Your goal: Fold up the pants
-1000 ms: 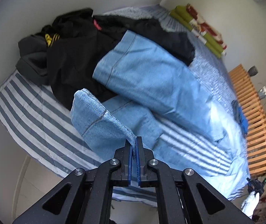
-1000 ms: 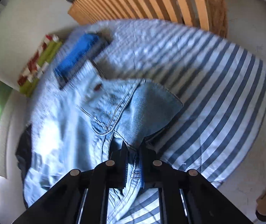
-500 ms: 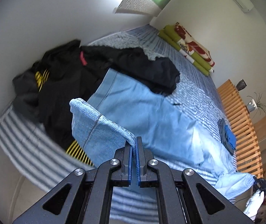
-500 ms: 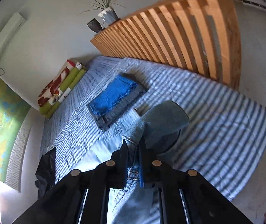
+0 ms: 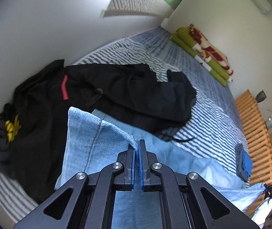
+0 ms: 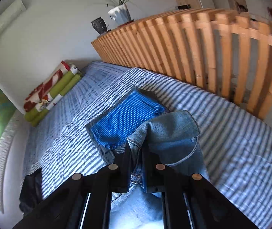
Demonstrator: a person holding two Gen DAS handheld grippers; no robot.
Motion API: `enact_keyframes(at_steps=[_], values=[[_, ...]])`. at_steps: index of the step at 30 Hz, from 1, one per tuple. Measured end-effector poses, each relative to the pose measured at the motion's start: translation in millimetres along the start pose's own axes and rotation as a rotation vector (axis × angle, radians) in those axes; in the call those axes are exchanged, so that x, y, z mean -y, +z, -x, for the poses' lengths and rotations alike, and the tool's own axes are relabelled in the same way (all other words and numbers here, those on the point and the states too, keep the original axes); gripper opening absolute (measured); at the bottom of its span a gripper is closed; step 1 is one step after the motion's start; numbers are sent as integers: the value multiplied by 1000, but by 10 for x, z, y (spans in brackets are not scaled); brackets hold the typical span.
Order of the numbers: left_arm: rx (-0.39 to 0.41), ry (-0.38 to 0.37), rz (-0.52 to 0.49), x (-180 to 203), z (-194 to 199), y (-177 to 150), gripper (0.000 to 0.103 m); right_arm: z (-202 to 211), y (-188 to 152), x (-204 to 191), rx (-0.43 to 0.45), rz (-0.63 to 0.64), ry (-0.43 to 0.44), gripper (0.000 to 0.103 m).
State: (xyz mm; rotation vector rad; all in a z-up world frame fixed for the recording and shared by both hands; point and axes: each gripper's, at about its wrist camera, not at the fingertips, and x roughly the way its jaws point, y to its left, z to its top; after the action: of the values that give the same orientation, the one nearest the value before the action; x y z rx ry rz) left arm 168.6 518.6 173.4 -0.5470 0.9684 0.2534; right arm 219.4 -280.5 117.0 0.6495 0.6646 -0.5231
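Light-blue denim pants (image 5: 90,137); blue-white striped bedsheet (image 6: 241,148); black clothes (image 5: 116,91).

Home bedroom. Low bed with blue-white striped sheet (image 6: 241,133), rolled green and red blanket (image 6: 50,95) against the white wall, wooden slatted bed frame (image 6: 193,47) leaning upright beside it, potted plant (image 6: 119,9) on top, loose dark clothes (image 5: 97,95) piled on the bed.

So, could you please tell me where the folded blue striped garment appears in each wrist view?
Left wrist: folded blue striped garment at far right, on the bed beside the wooden slatted headboard.
Right wrist: garment at centre, just above the right tongs holding jeans.
Shared landmark: the green and red rolled blanket.
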Motion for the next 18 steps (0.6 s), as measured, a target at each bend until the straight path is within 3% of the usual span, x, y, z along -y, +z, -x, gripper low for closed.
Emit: enact_keyframes(at_steps=[9, 14, 18], values=[[-61, 86, 21, 57, -1047, 307, 3, -979, 1, -539, -8, 85, -142, 8], [-81, 111, 25, 29, -1393, 334, 3, -1363, -149, -763, -7, 187, -247, 8], [-132, 117, 30, -6, -1542, 387, 5, -1651, -202, -819, -102, 251, -288, 14]])
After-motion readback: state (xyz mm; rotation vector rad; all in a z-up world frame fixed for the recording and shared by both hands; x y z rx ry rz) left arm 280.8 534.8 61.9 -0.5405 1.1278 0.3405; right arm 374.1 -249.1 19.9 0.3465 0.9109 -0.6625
